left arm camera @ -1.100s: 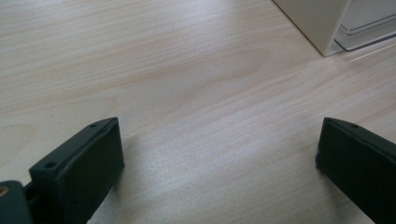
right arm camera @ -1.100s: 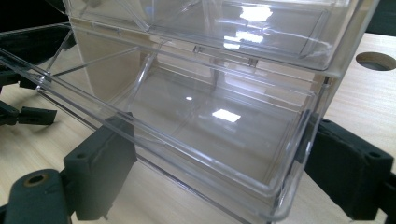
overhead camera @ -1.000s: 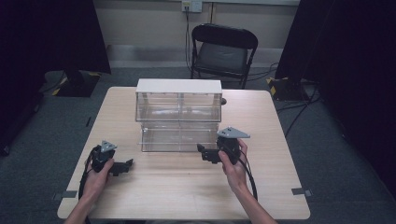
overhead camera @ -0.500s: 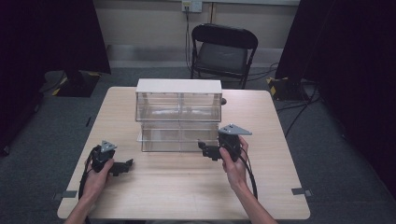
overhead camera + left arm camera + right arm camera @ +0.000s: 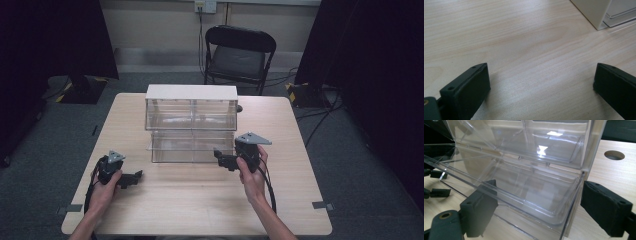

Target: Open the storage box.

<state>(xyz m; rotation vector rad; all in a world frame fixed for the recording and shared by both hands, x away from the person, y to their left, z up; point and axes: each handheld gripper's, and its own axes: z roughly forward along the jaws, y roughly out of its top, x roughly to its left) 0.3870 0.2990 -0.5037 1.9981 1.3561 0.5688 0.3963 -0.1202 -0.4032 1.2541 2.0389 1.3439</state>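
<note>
A clear plastic two-tier bin cabinet with a white top stands in the middle of the wooden table. My right gripper is at its lower right front corner. In the right gripper view the gripper is open, its jaws straddling the front right corner of the clear lower bin, whose transparent front flap is tilted up. My left gripper rests on the table left of the cabinet, open over bare wood. The cabinet's white corner lies beyond it.
A round hole in the tabletop sits behind the cabinet's right end. A black folding chair stands beyond the far edge of the table. Dark curtains flank the room. Bare wood stretches along the table's near side.
My right hand and gripper have crept slightly forward against the cabinet's lower front. The left gripper has stayed put.
</note>
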